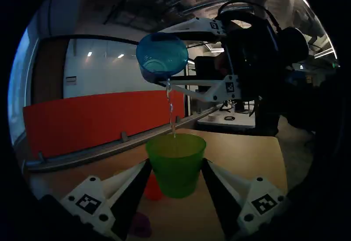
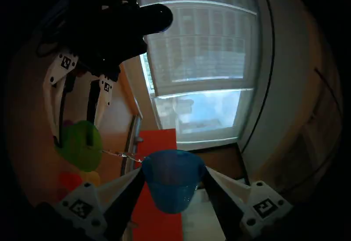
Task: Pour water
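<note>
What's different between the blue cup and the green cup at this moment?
The blue cup is tipped, mouth sideways; the green cup stands upright. The blue cup is held higher than the green cup. A thin water stream leaves the blue cup and falls into the green cup. Both are translucent tapered tumblers, each clamped between gripper fingers: right gripper on the blue, left gripper on the green.

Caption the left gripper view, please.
Right tongs tip a blue cup, streaming water into the green cup held by the left tongs.
</note>
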`<action>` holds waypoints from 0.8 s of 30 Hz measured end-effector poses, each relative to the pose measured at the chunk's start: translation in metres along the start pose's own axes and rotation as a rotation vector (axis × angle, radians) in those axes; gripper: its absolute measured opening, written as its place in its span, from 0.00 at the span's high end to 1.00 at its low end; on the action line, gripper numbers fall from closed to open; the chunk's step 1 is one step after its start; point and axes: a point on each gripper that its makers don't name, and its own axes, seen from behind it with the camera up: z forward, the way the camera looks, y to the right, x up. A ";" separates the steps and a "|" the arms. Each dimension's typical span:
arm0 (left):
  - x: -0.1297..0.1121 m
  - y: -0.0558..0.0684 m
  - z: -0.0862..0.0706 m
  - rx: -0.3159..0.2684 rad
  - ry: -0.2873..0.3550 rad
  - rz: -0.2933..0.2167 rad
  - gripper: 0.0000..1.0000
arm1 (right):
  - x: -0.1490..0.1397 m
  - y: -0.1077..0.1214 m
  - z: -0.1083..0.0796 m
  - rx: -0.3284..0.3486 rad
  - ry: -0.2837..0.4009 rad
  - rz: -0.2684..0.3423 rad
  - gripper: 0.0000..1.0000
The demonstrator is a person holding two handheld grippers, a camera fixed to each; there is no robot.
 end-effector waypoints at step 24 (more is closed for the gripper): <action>0.001 -0.001 -0.002 -0.001 0.006 -0.004 0.18 | 0.010 0.004 0.001 -0.013 0.000 -0.108 0.10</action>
